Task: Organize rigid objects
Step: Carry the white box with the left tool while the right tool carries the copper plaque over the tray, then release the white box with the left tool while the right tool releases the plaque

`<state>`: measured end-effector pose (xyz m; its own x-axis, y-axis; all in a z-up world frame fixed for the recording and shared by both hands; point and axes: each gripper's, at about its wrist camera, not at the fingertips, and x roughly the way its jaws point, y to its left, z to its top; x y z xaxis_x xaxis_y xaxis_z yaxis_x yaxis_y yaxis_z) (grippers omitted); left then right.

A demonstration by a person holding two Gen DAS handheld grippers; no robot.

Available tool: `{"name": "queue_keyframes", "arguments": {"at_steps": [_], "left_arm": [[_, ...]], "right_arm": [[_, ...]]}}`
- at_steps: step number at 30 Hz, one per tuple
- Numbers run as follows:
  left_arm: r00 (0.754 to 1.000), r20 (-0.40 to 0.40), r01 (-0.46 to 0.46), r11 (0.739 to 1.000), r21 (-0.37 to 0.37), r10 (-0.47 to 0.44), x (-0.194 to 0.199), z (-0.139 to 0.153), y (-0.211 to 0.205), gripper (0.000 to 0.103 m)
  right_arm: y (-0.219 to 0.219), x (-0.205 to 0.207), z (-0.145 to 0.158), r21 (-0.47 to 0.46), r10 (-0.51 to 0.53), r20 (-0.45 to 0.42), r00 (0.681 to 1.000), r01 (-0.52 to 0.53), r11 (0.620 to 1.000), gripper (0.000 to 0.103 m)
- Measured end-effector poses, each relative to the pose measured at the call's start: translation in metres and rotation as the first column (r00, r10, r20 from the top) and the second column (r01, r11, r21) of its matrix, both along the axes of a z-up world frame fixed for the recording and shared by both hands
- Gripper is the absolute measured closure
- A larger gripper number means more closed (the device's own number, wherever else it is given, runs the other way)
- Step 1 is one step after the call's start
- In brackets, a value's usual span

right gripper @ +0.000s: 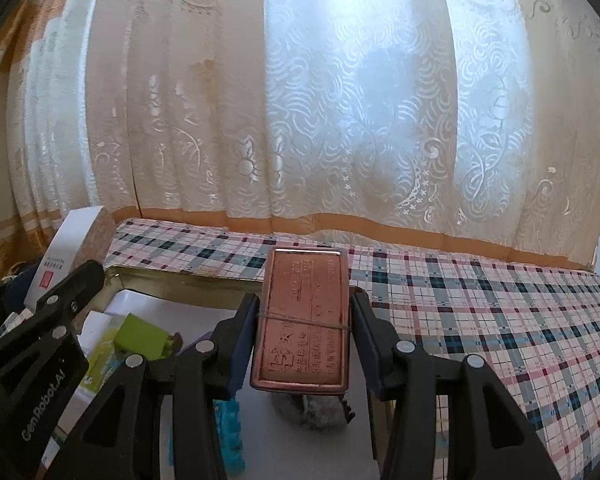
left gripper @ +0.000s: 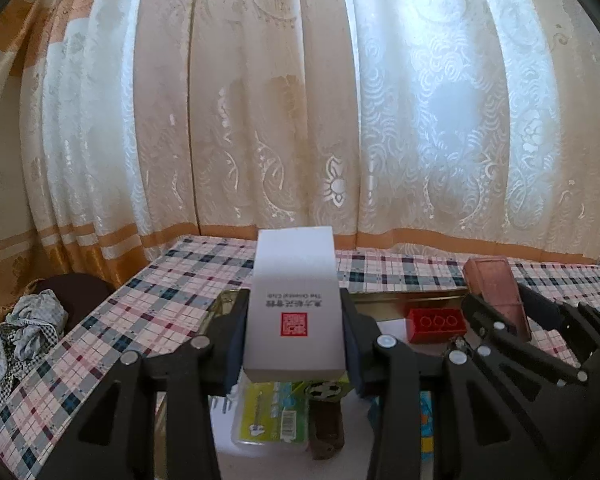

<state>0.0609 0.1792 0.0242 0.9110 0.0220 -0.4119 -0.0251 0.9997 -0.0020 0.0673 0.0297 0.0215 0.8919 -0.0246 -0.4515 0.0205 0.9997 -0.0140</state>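
My left gripper point(left gripper: 294, 328) is shut on a tall white box point(left gripper: 294, 300) with a red seal and black lettering, held above a gold-rimmed tray point(left gripper: 400, 298). My right gripper point(right gripper: 304, 334) is shut on a flat copper-brown tin point(right gripper: 302, 320) with embossed characters and a thin band across it. In the left wrist view the copper tin point(left gripper: 496, 292) and the right gripper point(left gripper: 500, 312) show at the right. The white box point(right gripper: 66, 256) and part of the left gripper's black frame, marked with white lettering, show at the left of the right wrist view. Both items hang over the tray.
Inside the tray lie a red brick point(left gripper: 436, 324), a green-labelled clear case point(left gripper: 270, 416), a lime green box point(right gripper: 140, 336), a brown block point(left gripper: 326, 426), a teal studded piece point(right gripper: 230, 436) and a grey furry thing point(right gripper: 310, 410). The plaid tablecloth point(right gripper: 500, 320) runs to lace curtains. Crumpled cloth point(left gripper: 24, 328) sits left.
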Motion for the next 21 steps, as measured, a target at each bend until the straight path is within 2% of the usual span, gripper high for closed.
{"name": "queue_keyframes", "arguments": {"at_steps": [9,17,21], "left_arm": [[0.996,-0.093,-0.014,1.000,-0.014,0.013,0.029,-0.002,0.000,0.063],[0.981,-0.190,-0.029,1.000,0.007,0.030,0.049,-0.012,-0.001,0.063],[0.970,-0.242,-0.027,1.000,0.012,0.029,0.060,-0.017,0.001,0.063]], "right_arm": [[-0.003,0.033,-0.001,0.035,0.009,-0.120,0.993,-0.005,0.999,0.054],[-0.002,0.058,-0.007,0.036,0.024,-0.244,0.969,-0.016,0.999,0.054],[0.000,0.072,-0.012,0.034,0.045,-0.315,0.948,-0.036,0.999,0.054]]}}
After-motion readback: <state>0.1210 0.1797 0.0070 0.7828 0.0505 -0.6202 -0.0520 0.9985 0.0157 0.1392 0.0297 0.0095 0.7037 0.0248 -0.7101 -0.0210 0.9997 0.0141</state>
